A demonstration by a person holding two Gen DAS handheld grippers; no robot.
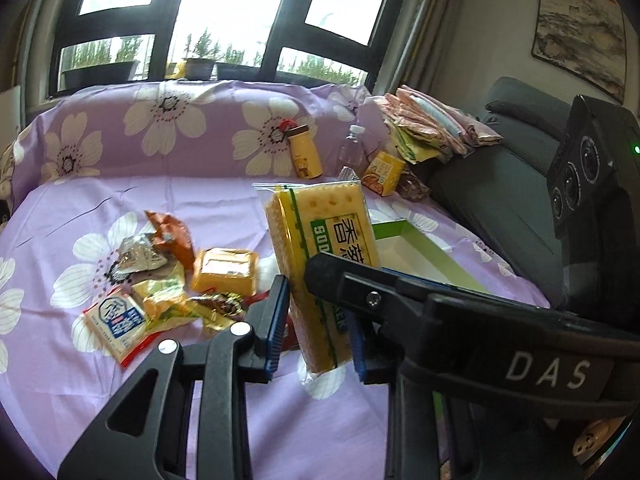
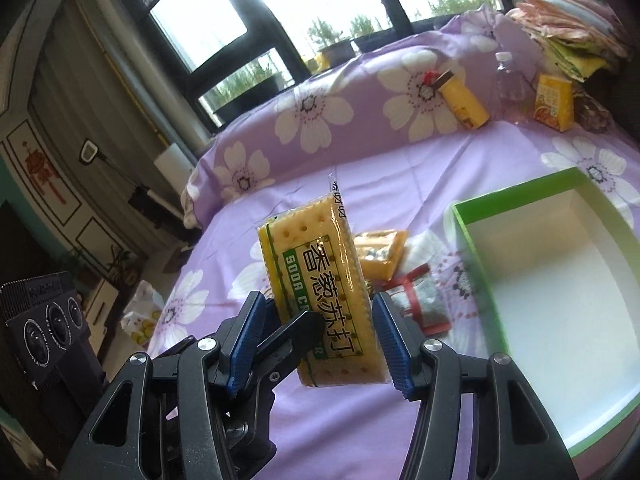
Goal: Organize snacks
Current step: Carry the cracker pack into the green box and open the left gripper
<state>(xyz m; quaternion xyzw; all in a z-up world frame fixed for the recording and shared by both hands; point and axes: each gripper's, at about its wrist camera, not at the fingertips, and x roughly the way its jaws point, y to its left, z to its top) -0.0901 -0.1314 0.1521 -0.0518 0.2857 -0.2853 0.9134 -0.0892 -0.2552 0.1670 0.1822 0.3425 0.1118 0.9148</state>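
A yellow-green soda cracker packet (image 1: 320,240) (image 2: 320,280) hangs above the purple flowered sheet (image 1: 200,192). My left gripper (image 1: 318,312) is shut on its lower end across the thin side. My right gripper (image 2: 318,304) is shut on the same packet across its wide face, and one of its fingers (image 1: 332,276) crosses the left wrist view. A green box (image 2: 472,216) (image 1: 416,232) with a white inside stands open to the right. A pile of loose snack packets (image 1: 160,280) lies on the left, among them an orange packet (image 1: 226,270) and a blue-and-white packet (image 1: 116,324).
Against the flowered backrest lie a yellow bear-print bottle (image 1: 306,156), a clear water bottle (image 1: 352,148) and a yellow carton (image 1: 384,172). Folded cloths (image 1: 432,128) sit on a grey sofa (image 1: 500,184) at the right. Two more packets (image 2: 380,252) lie beside the box.
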